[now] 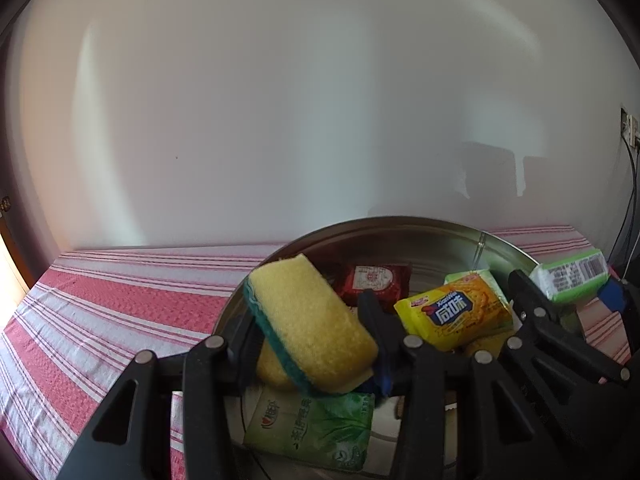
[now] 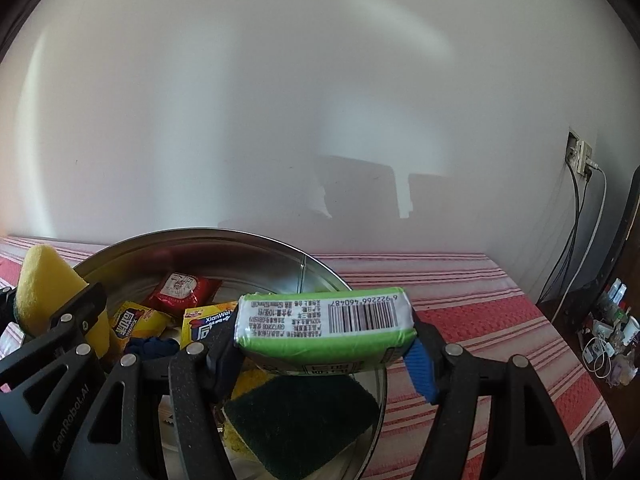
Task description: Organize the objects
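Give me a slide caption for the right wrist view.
Right gripper holds a green pack over the metal bowl.

You are working in a home room, as is showing in the red-and-white striped tablecloth (image 2: 460,304) lying against a plain white wall (image 2: 280,120), the wall socket (image 2: 579,156) feeding dangling cables (image 2: 576,220), and the cluttered side shelf (image 2: 612,332) of small household items.

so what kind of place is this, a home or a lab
Most likely a room in a home: a table under a red-and-white striped cloth against a plain white wall, a wall socket with cables plugged in, and household clutter on a side surface.
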The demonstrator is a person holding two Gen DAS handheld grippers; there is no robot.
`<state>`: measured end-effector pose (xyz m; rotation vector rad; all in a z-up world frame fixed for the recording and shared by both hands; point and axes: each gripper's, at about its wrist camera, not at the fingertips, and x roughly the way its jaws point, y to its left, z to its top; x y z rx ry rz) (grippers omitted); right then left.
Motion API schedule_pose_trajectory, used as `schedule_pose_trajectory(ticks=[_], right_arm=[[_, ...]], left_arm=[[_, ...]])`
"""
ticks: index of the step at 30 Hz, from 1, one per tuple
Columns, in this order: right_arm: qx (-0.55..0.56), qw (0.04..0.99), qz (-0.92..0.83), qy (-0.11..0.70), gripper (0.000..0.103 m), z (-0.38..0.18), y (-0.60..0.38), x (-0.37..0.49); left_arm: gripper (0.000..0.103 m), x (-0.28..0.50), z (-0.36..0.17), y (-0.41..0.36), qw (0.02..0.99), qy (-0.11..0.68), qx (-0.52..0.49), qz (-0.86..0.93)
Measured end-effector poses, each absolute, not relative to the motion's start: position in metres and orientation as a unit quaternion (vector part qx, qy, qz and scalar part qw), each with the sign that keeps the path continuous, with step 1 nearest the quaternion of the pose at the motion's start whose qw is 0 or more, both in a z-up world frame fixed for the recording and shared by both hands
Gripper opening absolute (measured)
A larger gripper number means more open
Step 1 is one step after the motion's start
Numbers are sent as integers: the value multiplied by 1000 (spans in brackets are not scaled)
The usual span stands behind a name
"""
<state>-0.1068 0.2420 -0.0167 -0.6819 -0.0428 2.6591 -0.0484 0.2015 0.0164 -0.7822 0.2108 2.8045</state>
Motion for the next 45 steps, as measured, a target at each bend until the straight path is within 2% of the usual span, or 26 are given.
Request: schedule_pose_trajectory(ticks=[4,8,10,11,13,15,20,24,27,36,45], right_arm=[[-250,192,948,-27,70,-18,241,-108],[-254,170,951,-36,72,-19,240,-110],[-256,162,953,-26,75,-19,244,-109],[-256,159,953,-22,77,-19,247,-108],[-246,155,957,-11,83,-16,254,-104],[-229,147,962,10,86,-12,260,-98],[-217,77,968,96,88,-8,279,-89],[-238,-30,954,177,88,-12,287,-91],[-233,-63,954,180,88,-7,280,-86],[-148,84,979,115,91,7,275,-50],[-134,146,975,98,91,0,275,-46]], left_arm=[[46,-55,14,206,105,86,-283,949],[53,-49,18,204,111,85,-268,953],[72,-51,19,199,104,74,-265,956],[77,-51,20,196,99,64,-264,957],[98,-51,23,187,92,42,-258,961],[103,-47,28,180,92,19,-241,966],[103,-39,38,168,91,9,-216,972],[103,-38,38,165,83,33,-217,972],[103,-37,41,155,71,39,-210,974],[103,-24,40,121,42,26,-196,979],[103,2,33,123,57,62,-156,984]])
